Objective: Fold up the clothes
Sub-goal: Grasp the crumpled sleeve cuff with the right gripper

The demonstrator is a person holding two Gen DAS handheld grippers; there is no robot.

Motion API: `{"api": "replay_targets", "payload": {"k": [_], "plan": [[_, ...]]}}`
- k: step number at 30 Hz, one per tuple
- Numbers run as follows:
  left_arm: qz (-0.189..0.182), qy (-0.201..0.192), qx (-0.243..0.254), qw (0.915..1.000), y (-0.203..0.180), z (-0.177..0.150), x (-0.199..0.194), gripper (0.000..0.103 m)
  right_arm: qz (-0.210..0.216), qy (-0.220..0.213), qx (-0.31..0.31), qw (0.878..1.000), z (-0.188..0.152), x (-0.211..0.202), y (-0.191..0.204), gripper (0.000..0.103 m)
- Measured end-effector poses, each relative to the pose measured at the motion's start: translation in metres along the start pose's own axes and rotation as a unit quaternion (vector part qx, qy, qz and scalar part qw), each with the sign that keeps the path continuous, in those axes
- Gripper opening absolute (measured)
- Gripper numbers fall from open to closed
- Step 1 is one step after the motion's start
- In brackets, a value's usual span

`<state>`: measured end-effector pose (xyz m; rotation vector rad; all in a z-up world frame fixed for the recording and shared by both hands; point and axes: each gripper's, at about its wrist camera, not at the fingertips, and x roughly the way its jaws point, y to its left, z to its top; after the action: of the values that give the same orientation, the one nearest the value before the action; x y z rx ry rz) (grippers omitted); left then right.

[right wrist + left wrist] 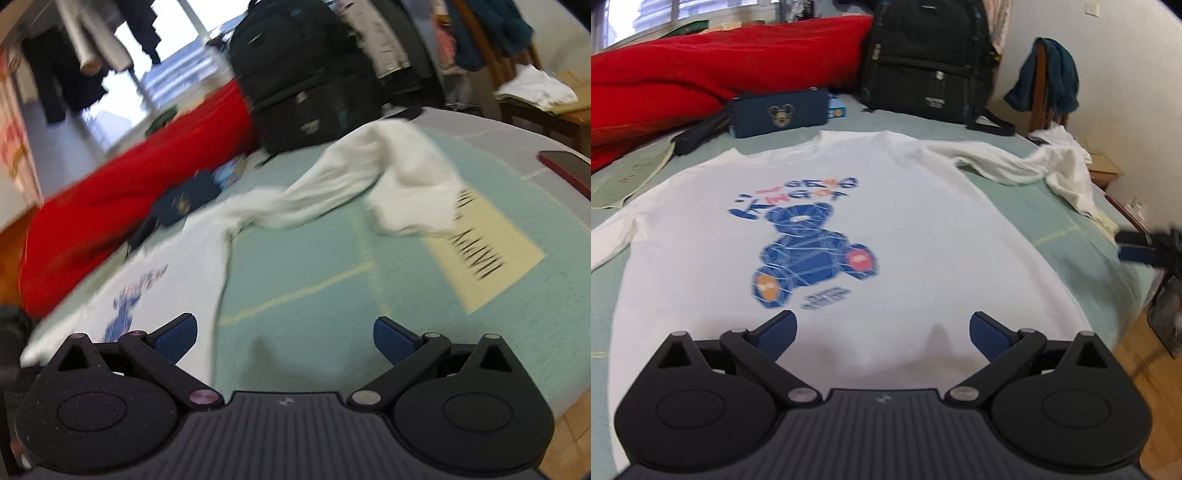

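White long-sleeved cotton shirt with blue bear print [849, 229] flat, print up, on pale green bedsheet [332, 295], nothing folded yet. Shirt's far-side sleeve [362, 184] bunched, needs straightening. Left gripper [882, 328] over shirt hem, right gripper [282, 332] just beside shirt; both spread wide, empty.

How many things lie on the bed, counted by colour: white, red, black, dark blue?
White: 1, the long-sleeved shirt
Red: 1, the blanket
Black: 1, the backpack
Dark blue: 1, the pouch
Total: 4
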<state>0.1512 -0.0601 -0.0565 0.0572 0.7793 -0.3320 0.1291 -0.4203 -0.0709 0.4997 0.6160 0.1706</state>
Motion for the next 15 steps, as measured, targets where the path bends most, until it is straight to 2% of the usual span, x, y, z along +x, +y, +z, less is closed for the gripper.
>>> {"api": "replay_targets", "payload": {"k": [8, 15], "plan": [[0.014, -0.012, 0.087, 0.9961, -0.049, -0.003, 0.005, 0.100, 0.049, -0.005, 0.139, 0.989, 0.029, 0.038, -0.071, 0.103], [0.013, -0.008, 0.105, 0.9943, -0.064, -0.002, 0.014, 0.100, 0.038, -0.040, 0.165, 0.985, 0.042, 0.052, -0.088, 0.103]]}}
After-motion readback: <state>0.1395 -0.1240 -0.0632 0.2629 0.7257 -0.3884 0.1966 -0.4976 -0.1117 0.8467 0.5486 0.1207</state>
